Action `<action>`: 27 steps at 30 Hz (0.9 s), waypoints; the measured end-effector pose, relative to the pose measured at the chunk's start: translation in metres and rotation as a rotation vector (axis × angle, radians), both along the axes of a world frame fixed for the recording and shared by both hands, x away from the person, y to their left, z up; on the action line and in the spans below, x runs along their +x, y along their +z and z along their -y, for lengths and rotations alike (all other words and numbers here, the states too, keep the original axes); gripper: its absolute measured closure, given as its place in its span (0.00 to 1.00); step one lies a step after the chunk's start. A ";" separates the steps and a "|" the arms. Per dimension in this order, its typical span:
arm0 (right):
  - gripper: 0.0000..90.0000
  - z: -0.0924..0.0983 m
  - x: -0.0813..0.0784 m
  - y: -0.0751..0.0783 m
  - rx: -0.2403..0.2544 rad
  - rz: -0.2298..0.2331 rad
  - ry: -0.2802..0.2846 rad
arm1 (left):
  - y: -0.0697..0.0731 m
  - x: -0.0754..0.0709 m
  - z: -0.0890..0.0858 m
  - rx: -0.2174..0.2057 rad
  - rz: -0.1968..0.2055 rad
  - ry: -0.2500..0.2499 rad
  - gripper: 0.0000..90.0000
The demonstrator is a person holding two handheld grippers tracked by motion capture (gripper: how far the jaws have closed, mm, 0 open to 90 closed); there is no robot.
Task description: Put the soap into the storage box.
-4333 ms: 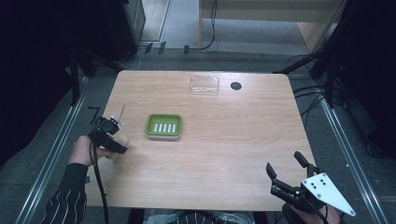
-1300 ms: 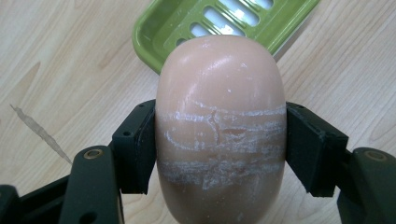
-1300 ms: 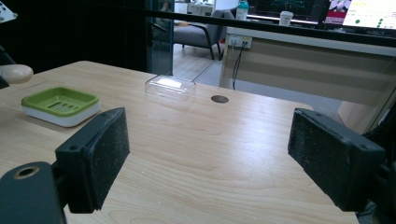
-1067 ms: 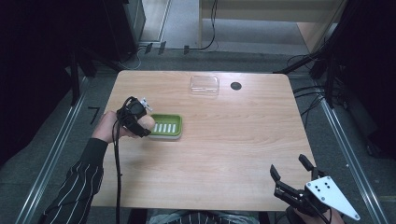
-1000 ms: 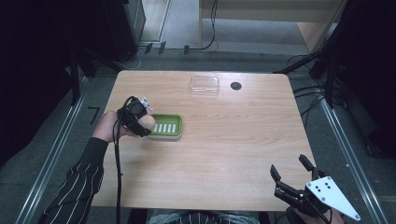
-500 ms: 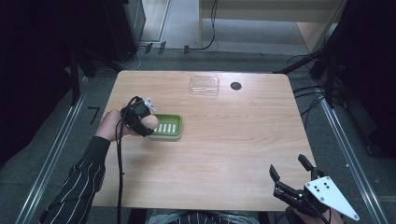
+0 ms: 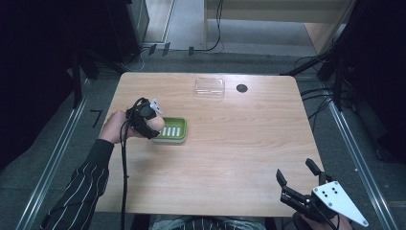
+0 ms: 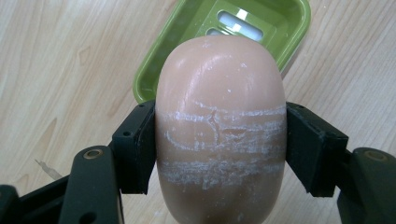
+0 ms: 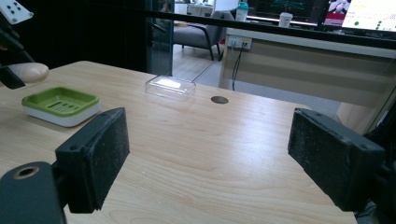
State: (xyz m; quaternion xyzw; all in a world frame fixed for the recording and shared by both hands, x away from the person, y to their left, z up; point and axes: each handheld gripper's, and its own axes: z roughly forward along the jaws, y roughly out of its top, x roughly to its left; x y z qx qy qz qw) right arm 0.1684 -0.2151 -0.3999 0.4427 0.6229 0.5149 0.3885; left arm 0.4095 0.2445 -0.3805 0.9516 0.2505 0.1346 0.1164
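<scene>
A peach-coloured oval soap bar (image 8: 219,126), scratched white across its middle, is clamped between the black jaws of my left gripper (image 8: 220,144). That left gripper (image 7: 152,123) hangs over the left end of a green soap dish (image 7: 172,130) with a slotted white insert. Below the bar lies the dish's (image 8: 261,23) near corner. The soap (image 9: 29,72) is held above and left of the dish (image 9: 60,105) in the right gripper view. My right gripper (image 7: 298,181) rests at the table's front right corner, jaws wide apart and empty (image 9: 210,158).
A clear plastic lid (image 7: 209,87) lies at the back middle of the wooden table (image 7: 239,143), beside a dark round hole (image 7: 242,88). A cable trails from the left gripper down along a striped sleeve (image 7: 86,187).
Since the oldest frame the left gripper moved from the table's left edge to the dish's left end with the soap. Over the last second it only shifted slightly; the right gripper kept still.
</scene>
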 end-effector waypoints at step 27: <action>0.15 0.000 0.001 0.000 -0.002 -0.001 0.000 | -0.009 0.014 0.018 -0.001 0.030 -0.138 0.37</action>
